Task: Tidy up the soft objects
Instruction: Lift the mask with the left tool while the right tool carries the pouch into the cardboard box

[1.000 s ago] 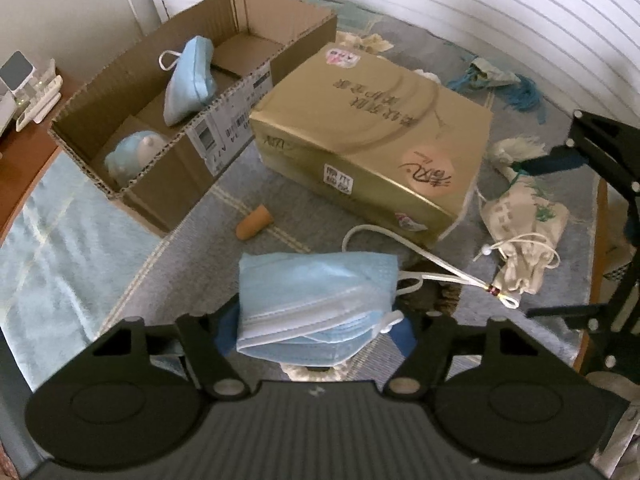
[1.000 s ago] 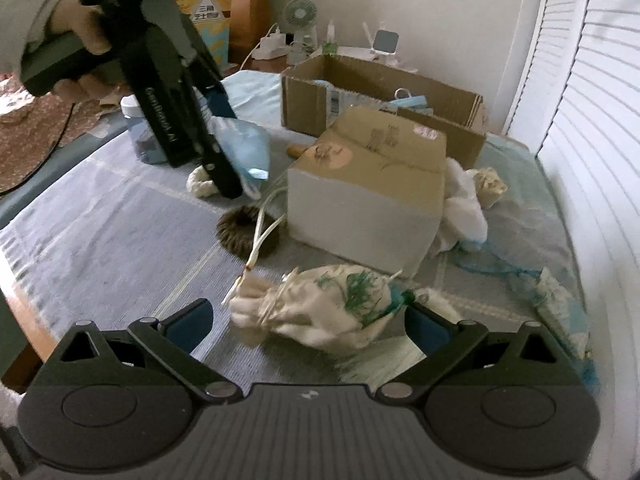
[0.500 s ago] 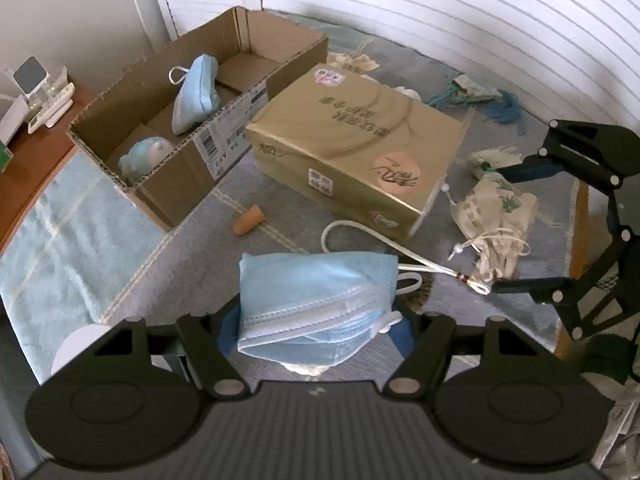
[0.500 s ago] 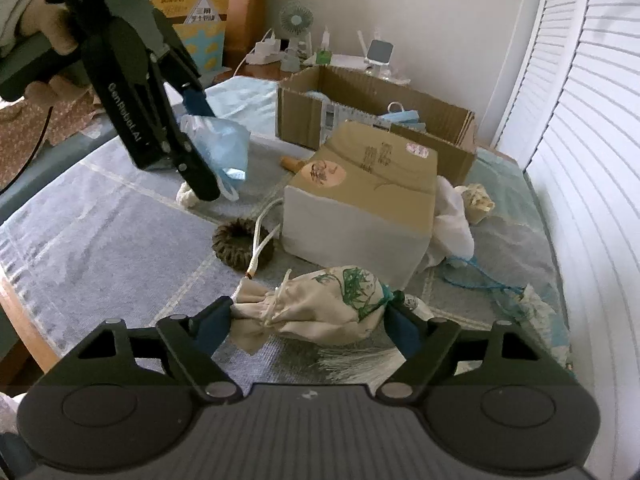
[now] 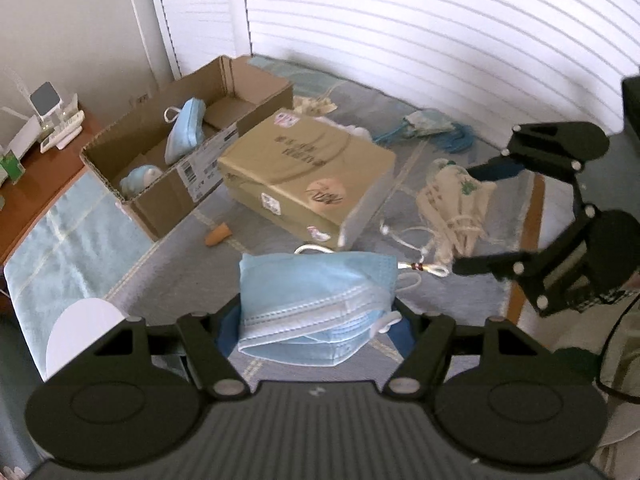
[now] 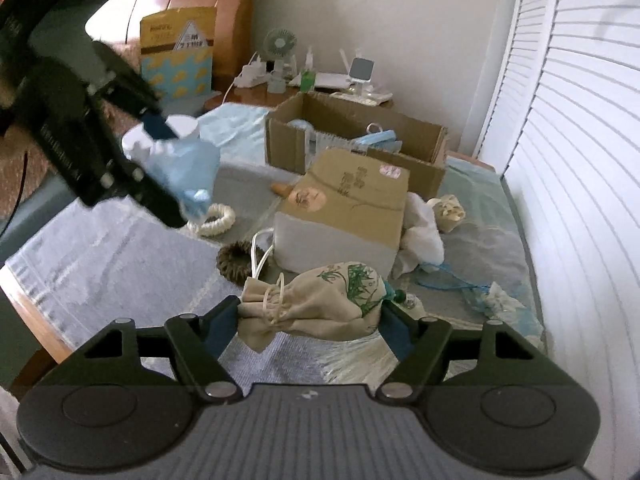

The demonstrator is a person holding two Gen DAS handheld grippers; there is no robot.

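Observation:
A folded blue face mask [image 5: 312, 280] hangs between the fingers of my left gripper [image 5: 316, 320], which is shut on it above the grey blanket. The right wrist view shows that gripper [image 6: 172, 172] and mask [image 6: 188, 164] raised at the left. My right gripper [image 6: 310, 316] has its jaws closing, and their pads press on a cream drawstring pouch [image 6: 320, 300] with a green print. The left wrist view shows the pouch [image 5: 452, 200] between the right gripper [image 5: 476, 218] fingers. An open cardboard box [image 5: 168, 196] at the back holds another blue mask [image 5: 186, 136].
A closed gold carton [image 5: 304, 168] lies mid-blanket beside the open box. A brown scrunchie [image 6: 236, 260], a cream scrunchie [image 6: 216, 220], white cloth [image 6: 420, 232], blue cords [image 5: 432, 128] and an orange piece [image 5: 218, 236] lie around it. A nightstand [image 6: 320, 76] with gadgets stands behind.
My right gripper has closed onto the pouch and raised it off the blanket. The left gripper has risen and moved away with the mask, so the boxes look smaller.

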